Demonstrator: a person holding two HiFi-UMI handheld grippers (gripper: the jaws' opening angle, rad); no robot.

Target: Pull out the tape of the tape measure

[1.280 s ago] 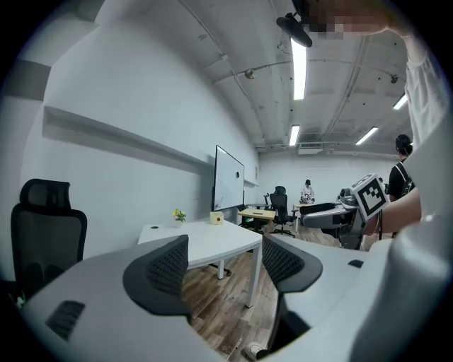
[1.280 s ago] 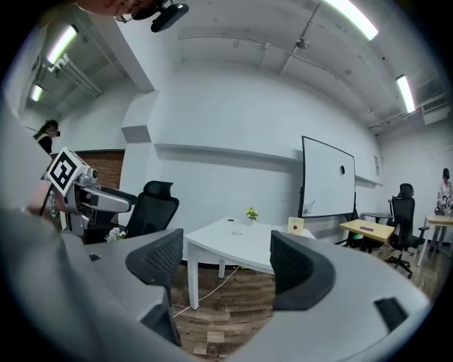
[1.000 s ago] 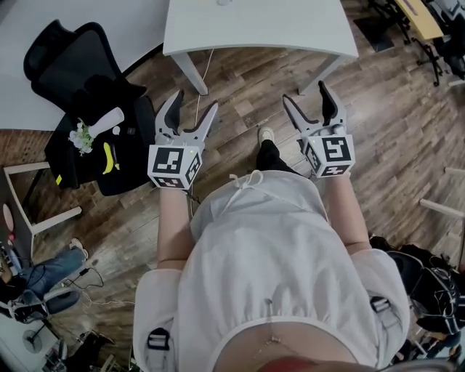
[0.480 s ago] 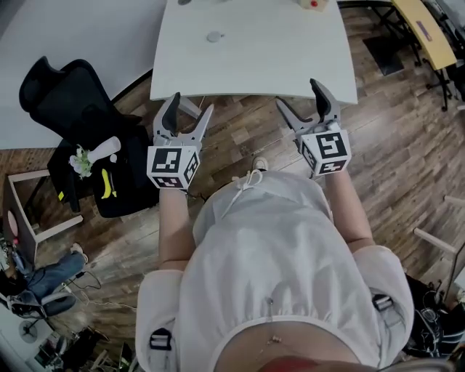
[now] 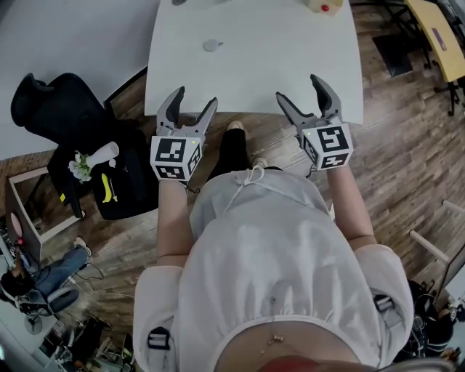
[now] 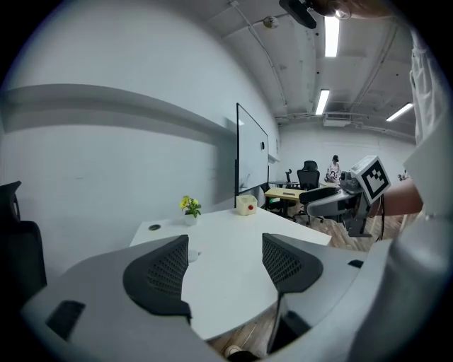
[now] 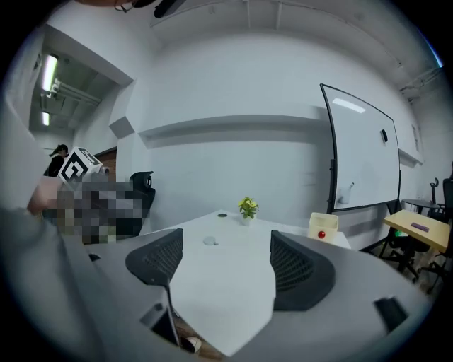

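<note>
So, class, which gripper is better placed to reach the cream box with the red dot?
Probably right: the right gripper, open and empty, sits almost in line with the cream box; the left gripper is farther off.

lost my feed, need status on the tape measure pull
Left tongs and right tongs open, empty, at table's near edge. Tape measure not made out; grey disc and cream box sit farther in. Nothing in the way.

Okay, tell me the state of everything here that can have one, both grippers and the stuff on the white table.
Left gripper: open, nothing between its jaws.
Right gripper: open, nothing between its jaws.
Cream box with red button: upright on the white table, untouched.
Potted plant: upright on the table.
Round grey disc: lying flat on the table.
</note>
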